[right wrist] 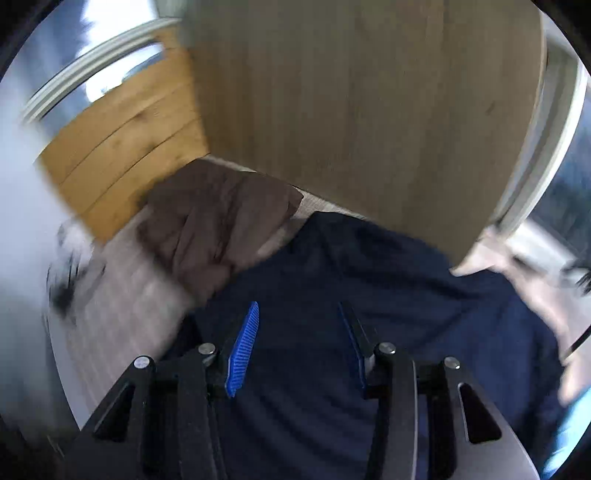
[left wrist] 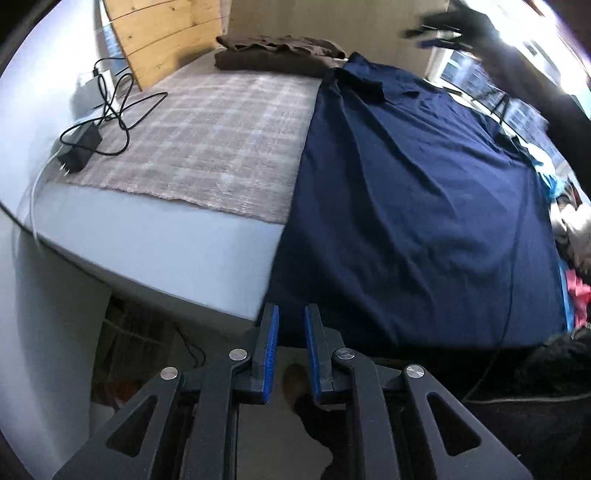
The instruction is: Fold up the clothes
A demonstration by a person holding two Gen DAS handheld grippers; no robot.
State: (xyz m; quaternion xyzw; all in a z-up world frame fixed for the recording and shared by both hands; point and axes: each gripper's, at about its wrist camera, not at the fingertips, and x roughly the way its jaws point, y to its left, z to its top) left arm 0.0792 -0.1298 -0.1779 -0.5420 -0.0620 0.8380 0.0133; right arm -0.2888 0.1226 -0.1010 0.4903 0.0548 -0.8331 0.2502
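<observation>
A navy blue shirt lies spread flat on the table, collar at the far end, its hem hanging over the near edge. My left gripper hovers just in front of that hem near its left corner, fingers a narrow gap apart and empty. In the left wrist view the right gripper shows as a dark blur high above the far right. In its own blurred view my right gripper stands open above the upper part of the navy shirt, holding nothing.
A checked grey-pink cloth covers the white table. Folded brown clothes sit at the far end, brown stack against a wooden panel. A black charger and cable lie at left. Mixed clothes pile at the right.
</observation>
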